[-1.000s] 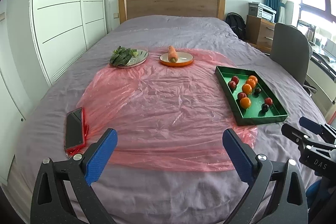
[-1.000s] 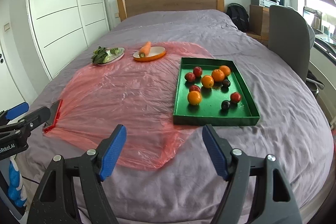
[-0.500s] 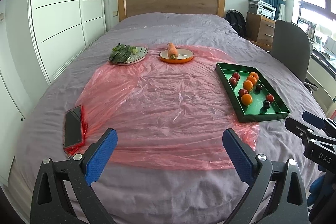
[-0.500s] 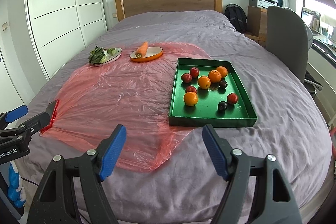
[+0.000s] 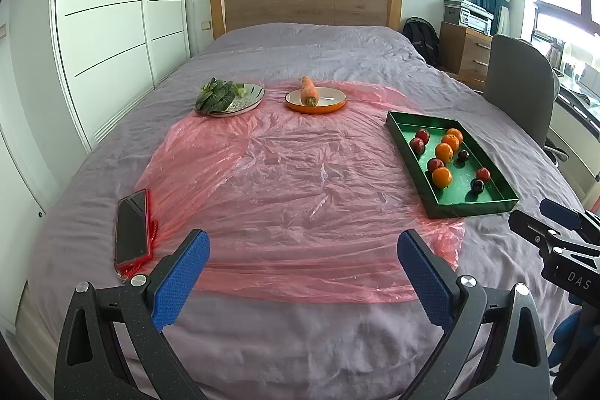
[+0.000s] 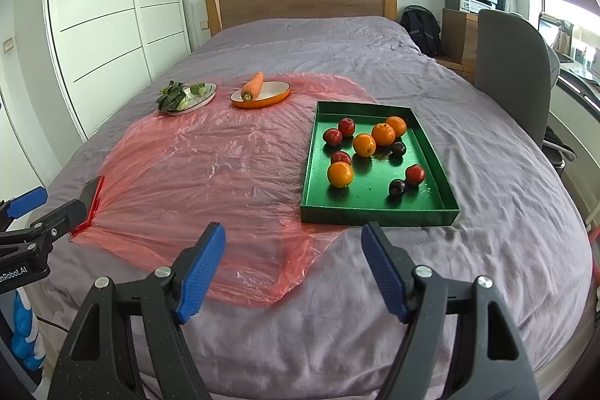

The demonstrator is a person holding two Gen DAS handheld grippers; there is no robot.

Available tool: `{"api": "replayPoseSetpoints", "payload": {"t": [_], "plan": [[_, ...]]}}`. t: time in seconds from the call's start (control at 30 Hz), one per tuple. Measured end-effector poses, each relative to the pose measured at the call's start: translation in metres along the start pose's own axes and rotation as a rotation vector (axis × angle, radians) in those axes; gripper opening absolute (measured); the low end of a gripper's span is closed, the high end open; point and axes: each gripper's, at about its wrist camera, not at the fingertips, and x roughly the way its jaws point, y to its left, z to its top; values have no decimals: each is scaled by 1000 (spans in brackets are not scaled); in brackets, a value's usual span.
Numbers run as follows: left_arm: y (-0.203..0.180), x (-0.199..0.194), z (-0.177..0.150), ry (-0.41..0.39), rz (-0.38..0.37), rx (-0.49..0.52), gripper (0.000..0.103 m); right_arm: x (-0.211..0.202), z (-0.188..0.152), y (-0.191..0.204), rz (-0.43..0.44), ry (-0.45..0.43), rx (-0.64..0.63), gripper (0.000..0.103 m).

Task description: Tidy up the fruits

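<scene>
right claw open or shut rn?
Open. In the right wrist view the right claw shows its two blue pads wide apart with only purple bedsheet between them, short of the green rectangular tray.

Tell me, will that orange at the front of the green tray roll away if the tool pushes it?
Probably. The orange looks round and sits loose on the green tray, whose floor looks smooth and shiny, so a push would likely roll it. The raised walls should stop it, though it might bump the red fruit just behind.
</scene>
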Motion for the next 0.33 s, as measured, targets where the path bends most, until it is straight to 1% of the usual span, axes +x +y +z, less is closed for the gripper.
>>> {"api": "replayPoseSetpoints", "payload": {"t": [0.33], "plan": [[3,1,1,-4,3,-6,99,3,-1,-4,3,3,6,103]]}}
